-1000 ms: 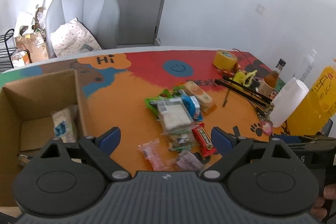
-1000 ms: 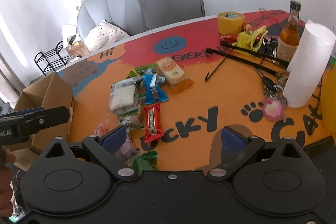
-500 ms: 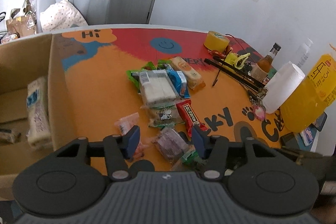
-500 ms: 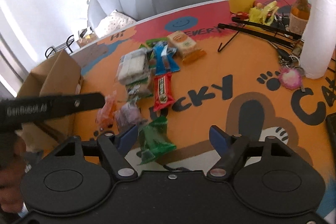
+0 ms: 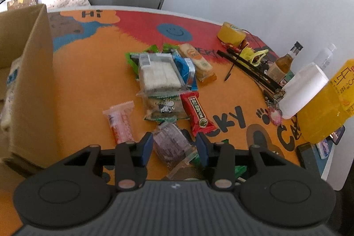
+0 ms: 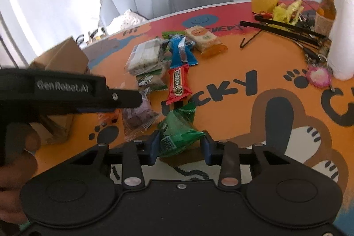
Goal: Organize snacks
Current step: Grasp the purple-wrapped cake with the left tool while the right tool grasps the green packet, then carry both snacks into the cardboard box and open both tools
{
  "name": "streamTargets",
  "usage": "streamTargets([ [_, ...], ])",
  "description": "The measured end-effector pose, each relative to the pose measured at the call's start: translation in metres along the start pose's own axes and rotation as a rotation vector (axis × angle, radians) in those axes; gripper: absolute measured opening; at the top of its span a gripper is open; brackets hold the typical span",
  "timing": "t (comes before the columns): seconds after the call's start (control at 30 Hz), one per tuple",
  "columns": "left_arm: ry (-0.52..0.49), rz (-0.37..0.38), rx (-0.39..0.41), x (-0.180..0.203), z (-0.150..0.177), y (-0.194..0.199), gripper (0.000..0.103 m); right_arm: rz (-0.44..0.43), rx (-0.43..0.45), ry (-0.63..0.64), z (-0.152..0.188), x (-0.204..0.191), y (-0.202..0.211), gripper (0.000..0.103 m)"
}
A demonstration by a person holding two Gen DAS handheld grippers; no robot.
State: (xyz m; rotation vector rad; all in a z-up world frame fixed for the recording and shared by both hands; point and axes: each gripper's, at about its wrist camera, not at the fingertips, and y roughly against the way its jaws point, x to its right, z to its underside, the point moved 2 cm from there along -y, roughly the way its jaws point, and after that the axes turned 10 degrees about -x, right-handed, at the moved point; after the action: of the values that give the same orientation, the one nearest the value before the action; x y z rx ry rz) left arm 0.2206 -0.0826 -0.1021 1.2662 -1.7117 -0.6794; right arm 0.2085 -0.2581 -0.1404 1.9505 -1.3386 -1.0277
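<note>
Spreading across both views, the desk (image 5: 88, 81) wears a bright orange and red cartoon print, and an open cardboard box (image 5: 33, 85) stands at its left edge with a pale snack pack (image 5: 8, 94) inside. A white paper roll (image 5: 303, 90) and a yellow bottle (image 5: 325, 103) stand at the desk's right side, just beside each other, with a brown glass bottle (image 5: 283, 65) and a yellow tape roll (image 5: 231, 34) farther back.

A heap of snacks lies in the middle of the desk: a clear pack of white wafers (image 5: 158, 74) overlaps a blue wrapper (image 5: 187, 70), an orange biscuit pack (image 5: 197, 61) lies just beside them, and a red bar (image 5: 197, 112) lies nearer, next to a cow-printed pack (image 5: 163, 105). A pink-and-clear candy packet (image 5: 120, 121) lies apart, toward the box.

The left hand-held gripper (image 5: 174, 145) has just been closing its jaws around a purple-tinted clear packet (image 5: 172, 145) that lies on the desk; whether the blue pads press it I cannot tell. The right hand-held gripper (image 6: 181, 145) has also just been closing, and its pads now pinch a green snack bag (image 6: 179, 132) at the near desk edge.
</note>
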Motion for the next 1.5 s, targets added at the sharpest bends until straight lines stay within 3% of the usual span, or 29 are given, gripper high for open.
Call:
streamTargets([
  [0.07,0.003,-0.003,-0.006,0.002,0.001,-0.004,0.042,0.013,0.010,-0.022,0.000,0.006,0.002,0.030],
  [0.27,0.023,-0.032,0.003,0.005,0.000,-0.015,0.045,0.042,0.030,-0.054,0.004,0.019,0.006,0.031],
  [0.4,0.021,-0.059,-0.013,0.007,0.003,-0.025,0.046,0.091,0.054,-0.026,0.006,0.020,0.008,0.059],
  [0.53,0.003,-0.079,0.004,0.010,0.010,-0.024,0.045,0.090,0.083,-0.019,0.004,0.024,0.003,0.060],
  [0.67,-0.004,-0.088,0.016,0.012,0.016,-0.022,0.034,0.106,0.125,0.026,0.003,0.021,-0.005,0.061],
  [0.7,-0.003,-0.087,0.018,0.012,0.017,-0.021,0.033,0.114,0.135,0.040,0.004,0.019,-0.006,0.060],
  [0.8,-0.026,-0.092,0.016,0.014,0.019,-0.019,0.032,0.150,0.159,0.100,0.006,0.015,-0.008,0.038],
  [1.13,-0.034,-0.110,0.040,0.010,0.020,0.001,0.031,0.071,0.187,0.063,0.000,0.016,0.004,0.034],
  [1.5,-0.053,-0.122,0.151,0.006,0.004,0.055,0.031,-0.028,0.256,0.121,-0.024,-0.024,0.018,0.034],
])
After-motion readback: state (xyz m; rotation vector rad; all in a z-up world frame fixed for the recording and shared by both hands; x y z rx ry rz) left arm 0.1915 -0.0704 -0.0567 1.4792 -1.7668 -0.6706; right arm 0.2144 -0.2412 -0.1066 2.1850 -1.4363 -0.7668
